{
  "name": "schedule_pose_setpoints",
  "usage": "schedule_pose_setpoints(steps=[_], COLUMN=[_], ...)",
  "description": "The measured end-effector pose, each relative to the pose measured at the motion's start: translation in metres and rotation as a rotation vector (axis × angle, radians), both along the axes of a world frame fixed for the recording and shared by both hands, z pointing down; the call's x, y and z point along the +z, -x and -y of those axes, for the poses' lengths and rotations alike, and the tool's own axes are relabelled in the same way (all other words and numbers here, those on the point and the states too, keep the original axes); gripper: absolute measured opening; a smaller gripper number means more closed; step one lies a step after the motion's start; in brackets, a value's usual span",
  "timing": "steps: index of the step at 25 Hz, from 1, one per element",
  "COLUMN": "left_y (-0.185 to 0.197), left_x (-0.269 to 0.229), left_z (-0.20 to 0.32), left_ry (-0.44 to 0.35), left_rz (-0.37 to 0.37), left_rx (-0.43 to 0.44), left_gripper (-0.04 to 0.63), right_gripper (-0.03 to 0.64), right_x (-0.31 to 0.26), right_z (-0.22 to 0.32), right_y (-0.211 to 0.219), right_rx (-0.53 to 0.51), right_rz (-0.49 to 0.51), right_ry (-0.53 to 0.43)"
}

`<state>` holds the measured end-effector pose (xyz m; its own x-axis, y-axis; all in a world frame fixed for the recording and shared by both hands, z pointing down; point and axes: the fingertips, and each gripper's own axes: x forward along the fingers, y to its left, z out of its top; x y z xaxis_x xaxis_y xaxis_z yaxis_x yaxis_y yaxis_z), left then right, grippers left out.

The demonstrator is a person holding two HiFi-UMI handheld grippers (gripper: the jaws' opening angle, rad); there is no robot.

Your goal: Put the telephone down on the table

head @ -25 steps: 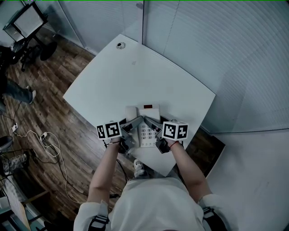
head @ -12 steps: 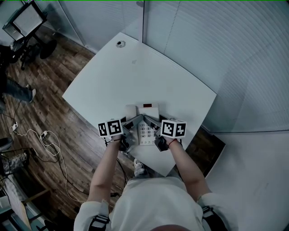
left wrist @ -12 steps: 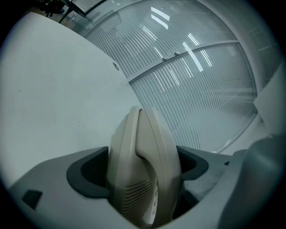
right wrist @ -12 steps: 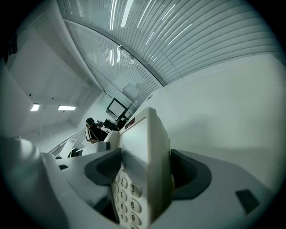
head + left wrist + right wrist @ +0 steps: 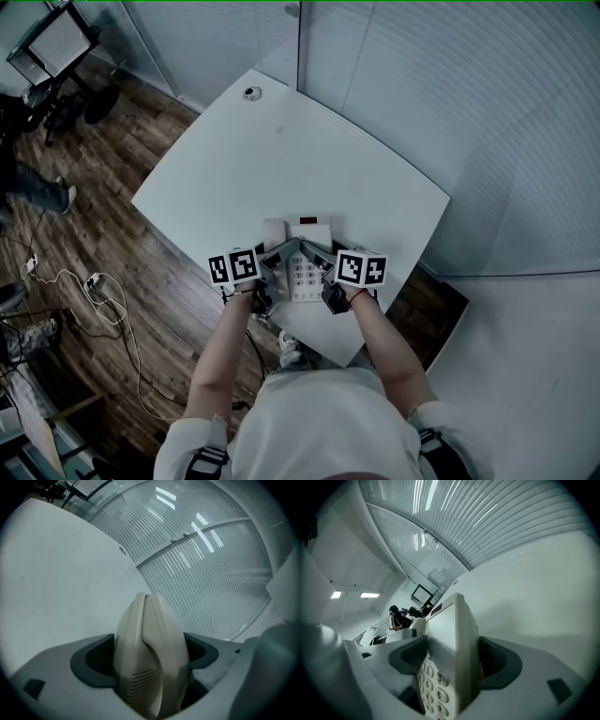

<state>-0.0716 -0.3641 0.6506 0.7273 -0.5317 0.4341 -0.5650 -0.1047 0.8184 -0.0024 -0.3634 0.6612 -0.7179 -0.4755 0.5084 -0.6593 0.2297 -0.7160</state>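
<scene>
A beige desk telephone [image 5: 306, 261] with a keypad and a handset on its left side is over the near corner of the white table [image 5: 281, 159]. Whether it rests on the tabletop cannot be told. My left gripper [image 5: 277, 261] is shut on the telephone's handset side; in the left gripper view the handset [image 5: 151, 663] fills the space between the jaws. My right gripper [image 5: 324, 264] is shut on the telephone's right edge, with the keypad [image 5: 432, 686] showing between its jaws.
A small round fitting [image 5: 249, 94] sits at the table's far corner. Ribbed glass partitions [image 5: 422, 84] stand behind the table. Wooden floor with cables [image 5: 94, 291] lies to the left, and a stand with a screen [image 5: 56, 47] at top left. A distant person [image 5: 395, 616] shows in the right gripper view.
Both grippers and the telephone have shifted only slightly; the left gripper has edged a little to the right and up. The grips are unchanged.
</scene>
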Motion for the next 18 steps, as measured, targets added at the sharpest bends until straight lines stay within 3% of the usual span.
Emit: schedule_pose_setpoints(steps=[18], left_y=[0.0048], left_x=[0.0009], left_z=[0.0004], left_ry=[0.004], left_rz=[0.054], left_rx=[-0.040], left_gripper=[0.423], right_gripper=[0.341], right_x=[0.0005], right_z=[0.0013], right_y=[-0.0005], right_rx=[0.020], right_rz=[-0.017], right_ry=[0.005])
